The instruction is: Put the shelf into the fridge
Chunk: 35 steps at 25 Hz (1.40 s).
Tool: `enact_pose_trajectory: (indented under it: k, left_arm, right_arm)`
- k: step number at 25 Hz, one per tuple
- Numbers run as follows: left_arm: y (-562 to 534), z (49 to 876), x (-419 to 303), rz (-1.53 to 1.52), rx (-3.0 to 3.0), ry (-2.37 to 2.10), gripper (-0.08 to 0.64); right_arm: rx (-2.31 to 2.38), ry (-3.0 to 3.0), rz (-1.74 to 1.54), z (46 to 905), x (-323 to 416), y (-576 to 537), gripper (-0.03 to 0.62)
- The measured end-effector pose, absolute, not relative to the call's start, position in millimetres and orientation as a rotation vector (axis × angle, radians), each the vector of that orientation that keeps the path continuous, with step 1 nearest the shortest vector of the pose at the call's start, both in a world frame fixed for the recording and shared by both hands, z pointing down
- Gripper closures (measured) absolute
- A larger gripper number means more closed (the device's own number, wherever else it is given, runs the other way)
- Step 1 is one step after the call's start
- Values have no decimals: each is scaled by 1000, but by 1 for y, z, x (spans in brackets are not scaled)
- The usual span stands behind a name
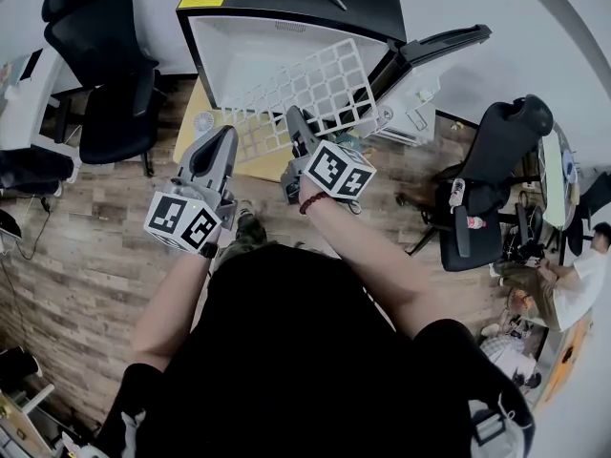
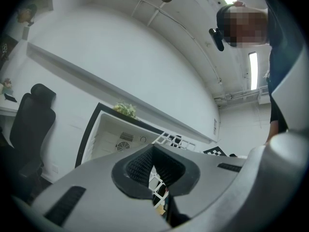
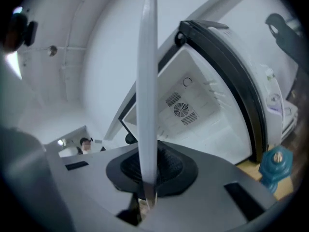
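Note:
A white grid shelf (image 1: 305,89) hangs tilted in front of the open mini fridge (image 1: 239,41). My right gripper (image 1: 294,117) is shut on its near edge. In the right gripper view the shelf (image 3: 147,81) stands edge-on as a white bar rising from between the jaws of the right gripper (image 3: 147,178), with the fridge (image 3: 203,110) cavity behind it. My left gripper (image 1: 227,134) sits at the shelf's near-left corner. In the left gripper view the left gripper (image 2: 153,149) has its tips together, and the shelf (image 2: 176,140) shows beyond and below them; whether they touch it is unclear.
The fridge door (image 1: 439,51) stands open to the right. The fridge rests on a low wooden board (image 1: 196,122). Black office chairs stand at the left (image 1: 110,74) and right (image 1: 496,179). A blue object (image 3: 275,168) sits by the fridge's lower right.

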<state>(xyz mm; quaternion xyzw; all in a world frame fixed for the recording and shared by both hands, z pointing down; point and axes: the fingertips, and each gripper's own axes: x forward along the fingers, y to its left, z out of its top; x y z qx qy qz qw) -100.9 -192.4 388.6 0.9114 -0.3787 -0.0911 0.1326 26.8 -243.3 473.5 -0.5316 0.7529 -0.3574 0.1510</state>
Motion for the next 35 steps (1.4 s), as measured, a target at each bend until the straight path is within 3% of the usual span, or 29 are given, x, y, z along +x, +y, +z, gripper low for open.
enact_pose_trajectory:
  k: [18,35]
  left_arm:
    - [-218,396,-114,-151,2732,-1216,541]
    - [-233,404,-134,-9,2811,-1333,541]
  right_arm:
    - [-1659,2802,70,419,21,-226,552]
    - [-1695,2804,387,392,50,-229,551]
